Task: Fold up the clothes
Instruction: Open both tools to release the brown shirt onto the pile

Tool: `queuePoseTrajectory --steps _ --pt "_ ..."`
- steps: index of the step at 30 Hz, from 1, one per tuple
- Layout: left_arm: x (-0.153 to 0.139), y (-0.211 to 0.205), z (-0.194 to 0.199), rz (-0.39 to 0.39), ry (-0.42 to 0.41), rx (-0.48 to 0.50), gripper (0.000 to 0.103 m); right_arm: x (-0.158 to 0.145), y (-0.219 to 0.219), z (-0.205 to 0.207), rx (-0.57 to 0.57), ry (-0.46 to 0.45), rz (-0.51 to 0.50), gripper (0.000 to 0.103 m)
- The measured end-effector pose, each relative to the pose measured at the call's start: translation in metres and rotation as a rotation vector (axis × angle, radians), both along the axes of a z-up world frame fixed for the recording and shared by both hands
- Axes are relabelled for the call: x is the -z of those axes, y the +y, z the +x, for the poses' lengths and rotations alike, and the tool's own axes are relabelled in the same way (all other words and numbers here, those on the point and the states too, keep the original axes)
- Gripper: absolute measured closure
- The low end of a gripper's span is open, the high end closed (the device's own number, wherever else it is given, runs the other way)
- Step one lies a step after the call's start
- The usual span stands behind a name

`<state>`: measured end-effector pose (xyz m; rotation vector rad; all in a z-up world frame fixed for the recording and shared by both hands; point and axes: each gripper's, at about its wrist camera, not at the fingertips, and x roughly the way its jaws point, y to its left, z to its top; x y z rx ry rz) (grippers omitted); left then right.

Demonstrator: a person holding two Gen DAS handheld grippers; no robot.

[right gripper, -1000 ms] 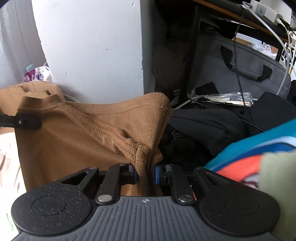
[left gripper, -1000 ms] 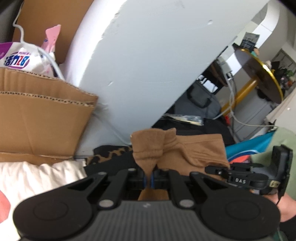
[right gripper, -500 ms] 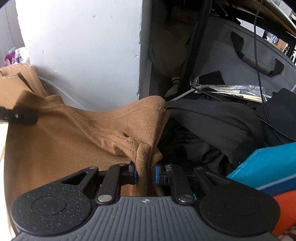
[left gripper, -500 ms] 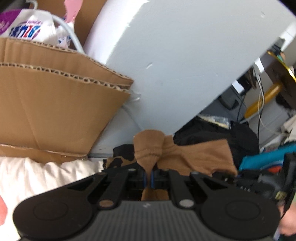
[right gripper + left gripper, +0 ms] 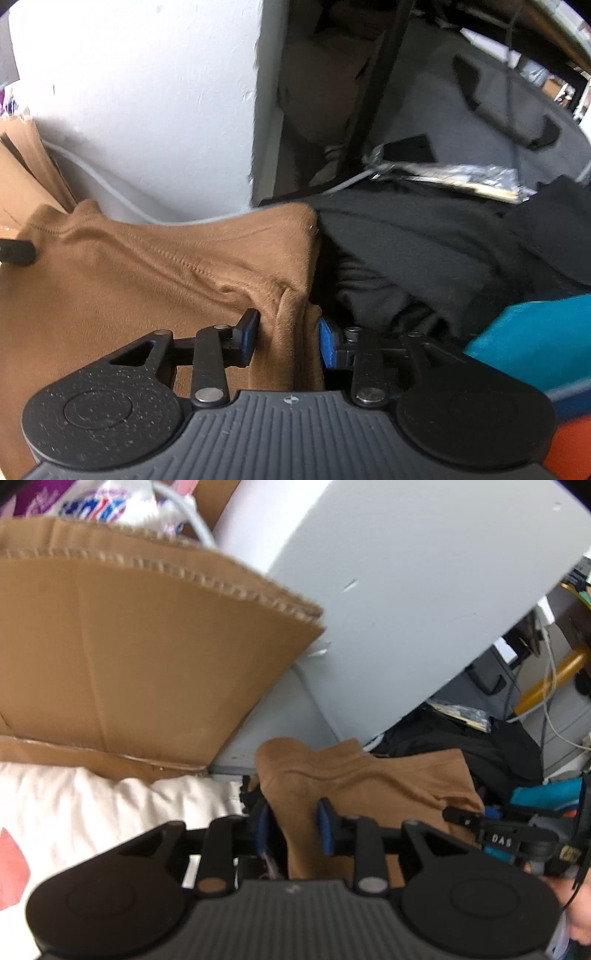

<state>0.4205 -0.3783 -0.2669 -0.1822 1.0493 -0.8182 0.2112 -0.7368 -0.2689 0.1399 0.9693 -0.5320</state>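
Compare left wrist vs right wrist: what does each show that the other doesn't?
Left wrist only: cardboard box wall, white bedding, yellow pole, and the right gripper seen from the side. Right wrist only: grey bag, foil packet. Both: the brown garment, a fold of it between each gripper's jaws, which have just been opening; dark clothes; white wall.

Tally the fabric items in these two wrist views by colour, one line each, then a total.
Brown garment: 1
Black clothing pile, pieces not separable: 1
Teal item: 1
White bedding: 1
Total: 4
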Motion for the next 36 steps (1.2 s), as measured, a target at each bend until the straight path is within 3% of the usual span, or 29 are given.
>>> queuePoseTrajectory --steps 8,10,12,17,24,36 --pt "-0.028 0.019 -0.016 -0.069 -0.058 0.031 0.068 -0.04 0.024 -0.031 -0.008 -0.076 -0.1 0.063" --pt "-0.032 0.017 -0.023 -0.081 -0.064 0.05 0.068 -0.042 0.027 -0.032 -0.01 -0.096 -0.086 0.076" --pt "-0.034 0.014 -0.031 -0.088 -0.065 0.07 0.069 -0.041 0.029 -0.032 -0.015 -0.103 -0.053 0.084" --pt "-0.028 0.002 -0.048 -0.076 -0.075 0.139 0.071 -0.021 0.036 -0.022 -0.035 -0.091 -0.016 0.084" --pt "-0.013 0.0 -0.051 -0.038 -0.075 0.13 0.071 0.014 0.018 -0.001 0.017 -0.079 -0.038 0.085" --pt "-0.01 0.0 -0.066 -0.035 -0.066 0.181 0.071 0.018 -0.013 0.019 0.08 -0.12 -0.041 0.084"
